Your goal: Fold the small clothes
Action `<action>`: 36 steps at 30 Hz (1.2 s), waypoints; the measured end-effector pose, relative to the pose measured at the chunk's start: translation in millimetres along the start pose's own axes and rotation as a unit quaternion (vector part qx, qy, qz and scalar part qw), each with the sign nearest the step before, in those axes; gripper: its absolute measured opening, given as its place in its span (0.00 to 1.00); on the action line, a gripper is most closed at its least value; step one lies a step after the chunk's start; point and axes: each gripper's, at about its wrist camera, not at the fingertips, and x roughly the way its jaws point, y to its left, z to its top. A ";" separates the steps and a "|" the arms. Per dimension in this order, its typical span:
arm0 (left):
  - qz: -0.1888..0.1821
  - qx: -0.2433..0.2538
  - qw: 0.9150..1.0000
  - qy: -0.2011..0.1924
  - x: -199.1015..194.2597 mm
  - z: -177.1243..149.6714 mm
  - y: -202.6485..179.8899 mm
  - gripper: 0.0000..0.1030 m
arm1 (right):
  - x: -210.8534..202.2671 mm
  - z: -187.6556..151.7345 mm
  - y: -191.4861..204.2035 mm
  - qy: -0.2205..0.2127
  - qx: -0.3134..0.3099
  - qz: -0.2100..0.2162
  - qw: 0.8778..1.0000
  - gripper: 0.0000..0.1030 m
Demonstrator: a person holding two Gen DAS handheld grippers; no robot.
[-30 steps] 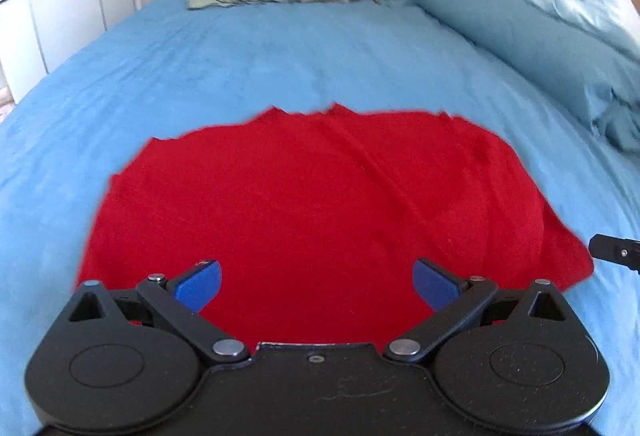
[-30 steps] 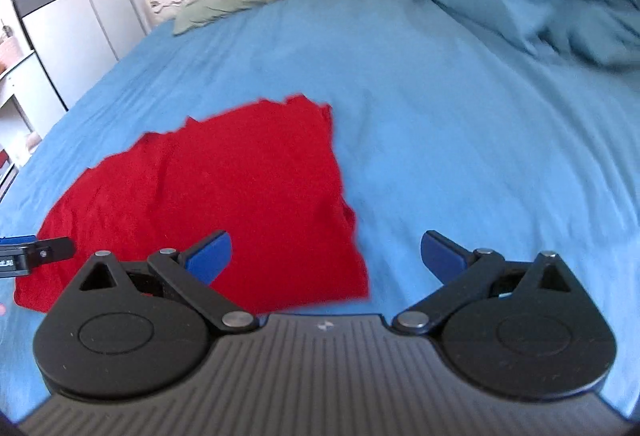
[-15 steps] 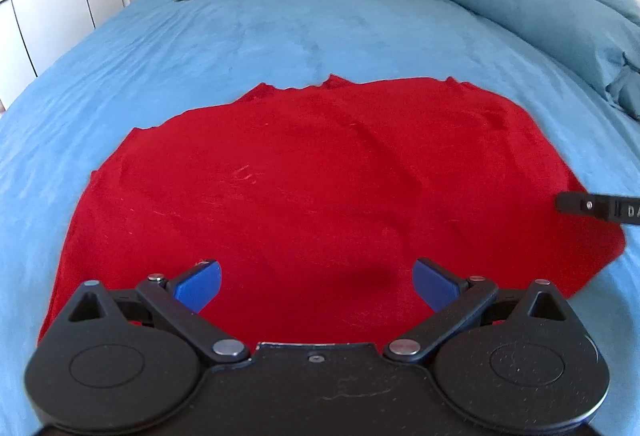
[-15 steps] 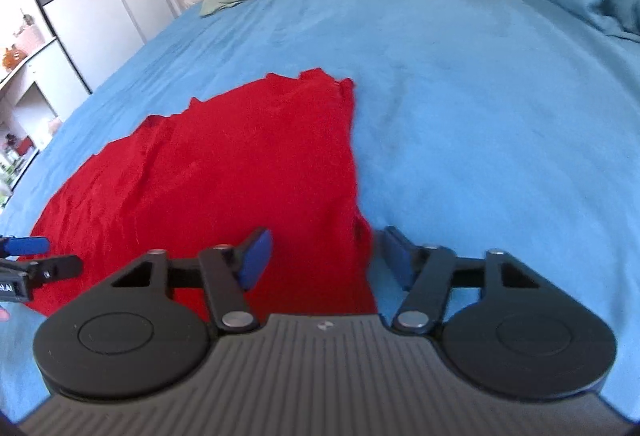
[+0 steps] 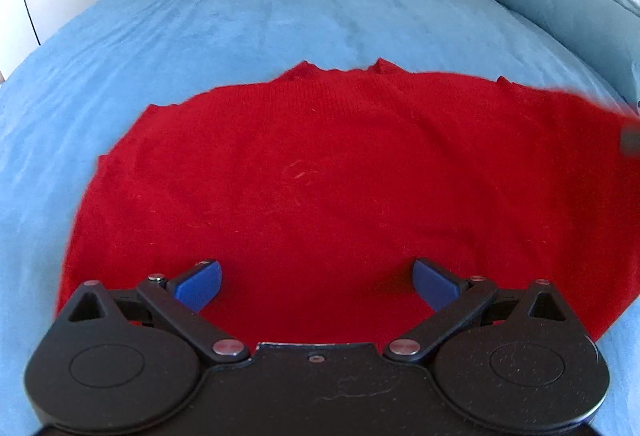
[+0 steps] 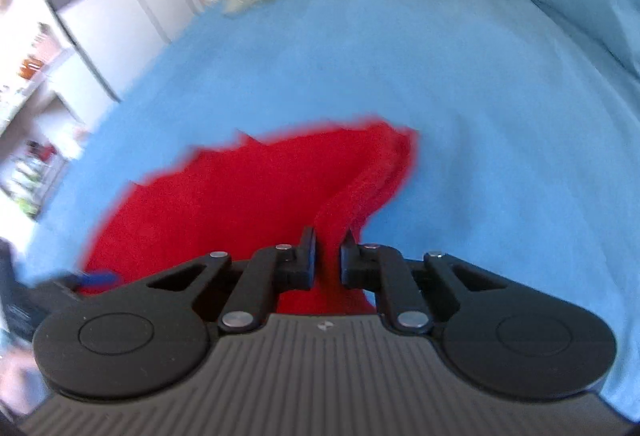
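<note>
On the blue bed [image 5: 280, 16], the red sweater [image 5: 320, 188] lies flat. Your right tongs [image 6: 328, 256] pinch its right edge and lift it, ready to fold it over. Your left tongs [image 5: 316, 282] are spread wide above the near hem, holding nothing.
</note>
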 end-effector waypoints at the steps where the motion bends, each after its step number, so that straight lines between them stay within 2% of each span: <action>1: -0.001 -0.001 1.000 -0.004 -5.6 -1.2 3.9 1.00 | -4.4 12.0 21.8 -0.006 -0.005 0.021 1.000 0.25; 5: 0.003 -0.014 1.000 -0.019 -33.6 -11.4 34.8 1.00 | 6.5 36.5 120.7 -0.004 -0.053 0.093 0.994 0.25; 8: 0.016 -0.027 0.999 -0.020 -52.7 -27.3 65.6 1.00 | 42.9 25.1 202.7 0.023 -0.113 0.130 0.985 0.25; 12: 0.020 -0.040 0.999 -0.012 -67.8 -57.8 100.3 1.00 | 115.9 -22.2 276.1 0.097 -0.158 0.128 0.974 0.25; 14: 0.027 -0.040 0.999 -0.007 -71.4 -73.0 111.9 1.00 | 145.2 -49.5 296.0 0.118 -0.177 0.119 0.970 0.24; 16: 0.025 -0.041 0.999 -0.011 -75.6 -84.9 120.6 1.00 | 159.7 -66.7 307.0 0.120 -0.203 0.103 0.966 0.26; 18: 0.016 -0.044 0.999 -0.017 -79.5 -91.8 124.7 1.00 | 159.1 -69.5 309.0 0.114 -0.212 0.109 0.965 0.36; 20: 0.002 -0.050 0.998 -0.029 -85.0 -94.9 126.3 1.00 | 146.2 -63.2 306.7 0.114 -0.207 0.130 0.963 0.66; 21: -0.009 -0.054 0.998 -0.036 -87.9 -95.0 125.8 1.00 | 133.0 -56.6 304.3 0.100 -0.205 0.144 0.963 0.72; 22: -0.019 -0.057 0.997 -0.041 -90.9 -94.8 124.6 1.00 | 117.1 -49.3 300.9 0.079 -0.205 0.150 0.964 0.85; 23: -0.034 -0.062 0.996 -0.050 -94.4 -94.4 122.8 1.00 | 104.9 -42.3 296.9 0.061 -0.205 0.150 0.965 0.94; 26: -0.083 -0.076 0.992 -0.064 -99.0 -89.8 115.2 1.00 | 64.2 -23.7 274.4 0.018 -0.205 0.144 0.968 0.98; 30: -0.096 -0.089 0.989 -0.071 -95.1 -76.6 97.2 0.98 | 30.4 -23.5 230.9 -0.012 -0.204 0.082 0.975 1.00; 33: -0.070 -0.090 0.991 -0.074 -84.9 -63.0 86.0 0.93 | 21.6 -33.4 193.4 -0.010 -0.182 0.059 0.982 1.00; 36: -0.038 -0.100 0.992 -0.072 -72.9 -50.2 86.5 0.88 | 16.1 -57.6 160.2 0.001 -0.151 0.047 0.987 1.00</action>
